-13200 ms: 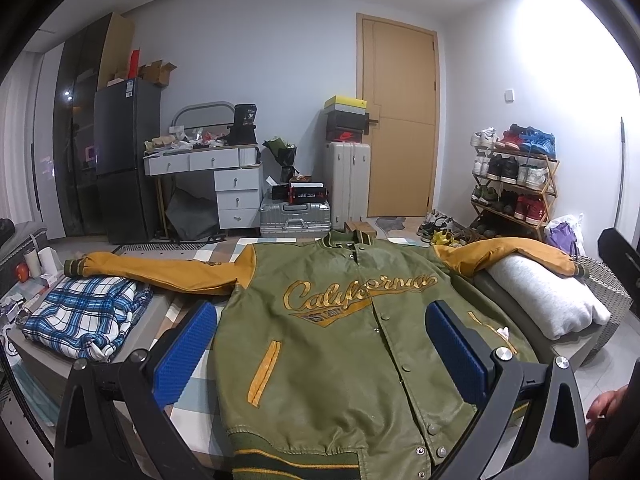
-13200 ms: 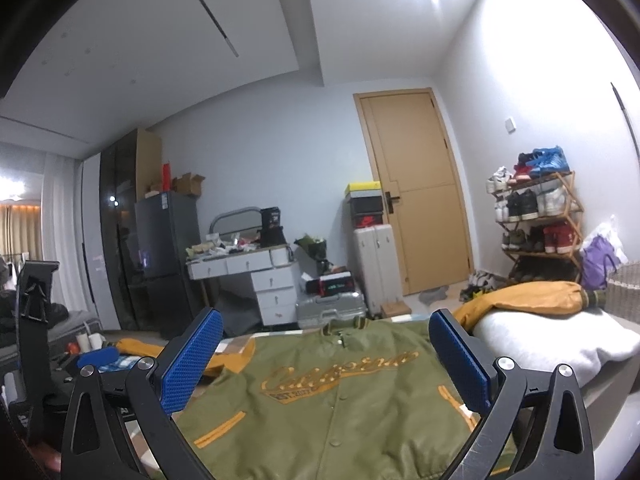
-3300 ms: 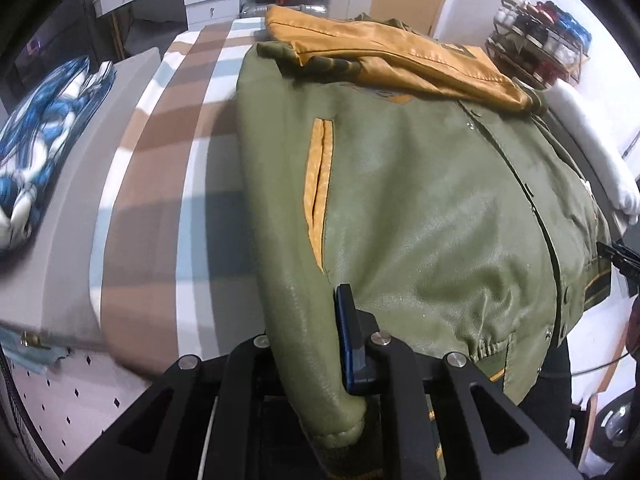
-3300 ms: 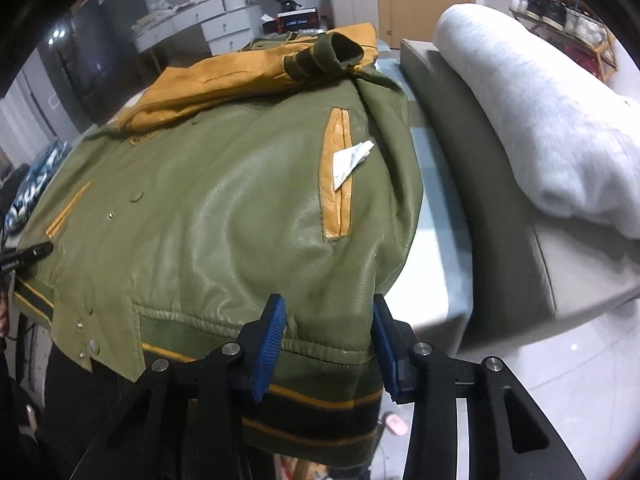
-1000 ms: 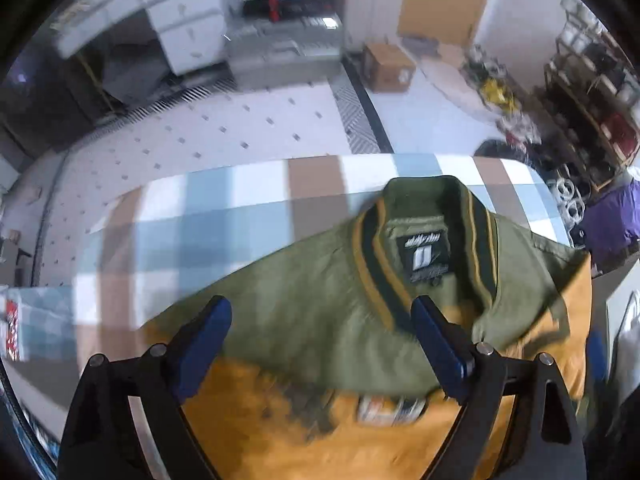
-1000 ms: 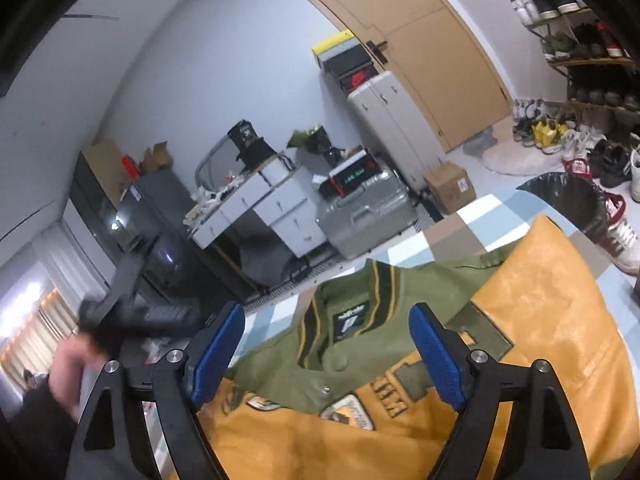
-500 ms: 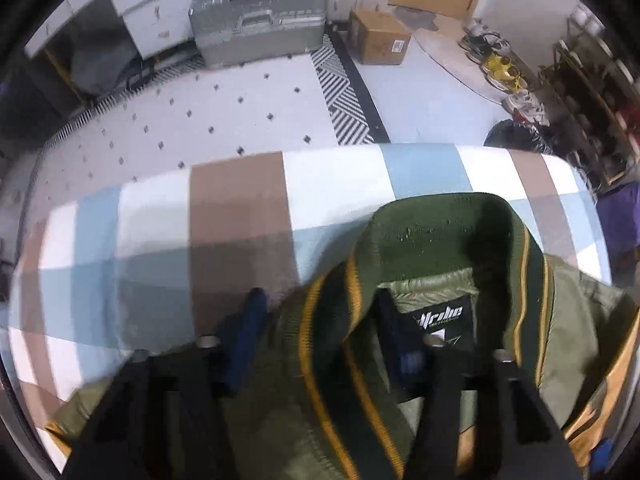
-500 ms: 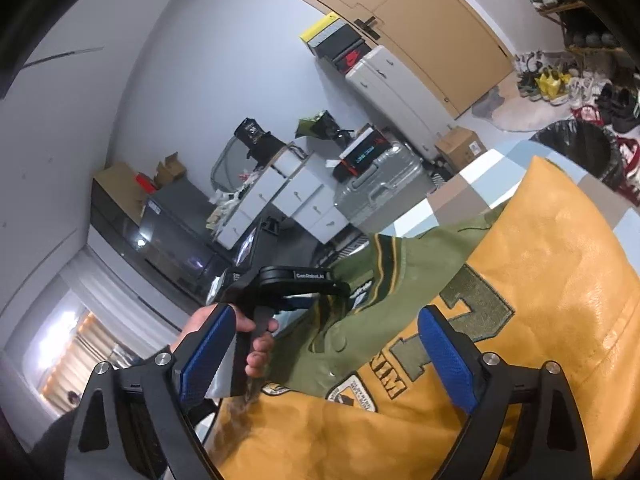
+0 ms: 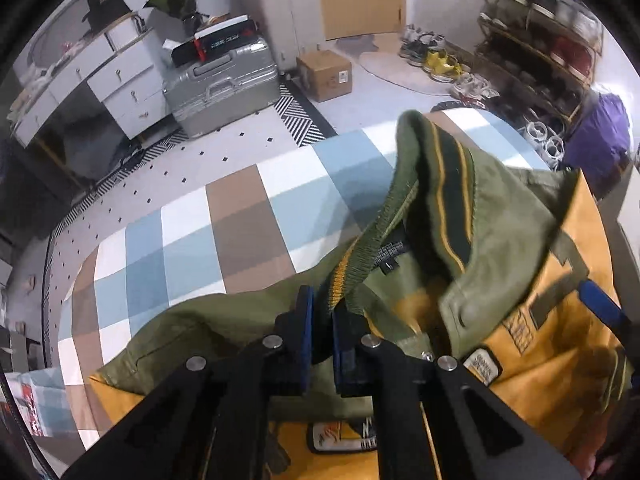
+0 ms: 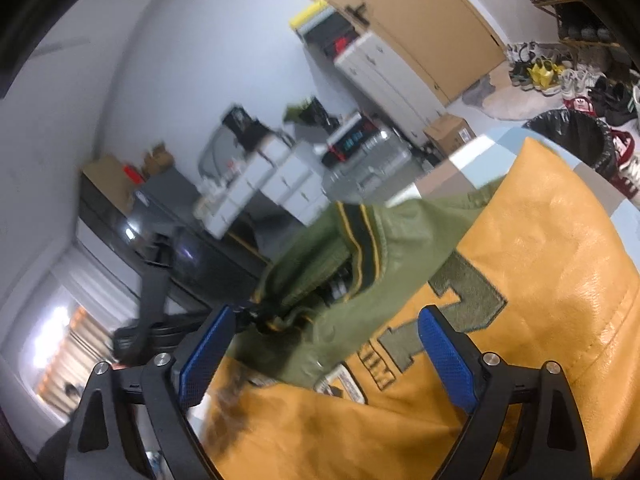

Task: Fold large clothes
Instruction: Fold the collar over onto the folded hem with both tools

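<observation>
An olive-green varsity jacket [image 9: 500, 216] with mustard sleeves [image 10: 560, 260] lies folded on the checked bed sheet [image 9: 200, 240]. My left gripper [image 9: 320, 320] is shut on the ribbed, striped collar edge [image 9: 440, 184], and the collar stands raised off the sheet. In the right wrist view the collar [image 10: 360, 236] hangs lifted at the centre, with the left tool's black frame [image 10: 154, 280] beside it. My right gripper [image 10: 326, 360] is open wide over the mustard sleeve and green shoulder; its pads [image 10: 444, 364] press on nothing.
Past the bed's far edge stand a silver suitcase [image 9: 224, 80], a cardboard box [image 9: 326, 74] and white drawers [image 9: 120, 80]. A shoe rack [image 9: 540, 60] and loose shoes are at the right. A black bin [image 10: 568, 136] sits near the bed corner.
My left gripper has gone from wide open to shut on the collar edge and has raised it. The right gripper stays open over the sleeve, its view tilted slightly.
</observation>
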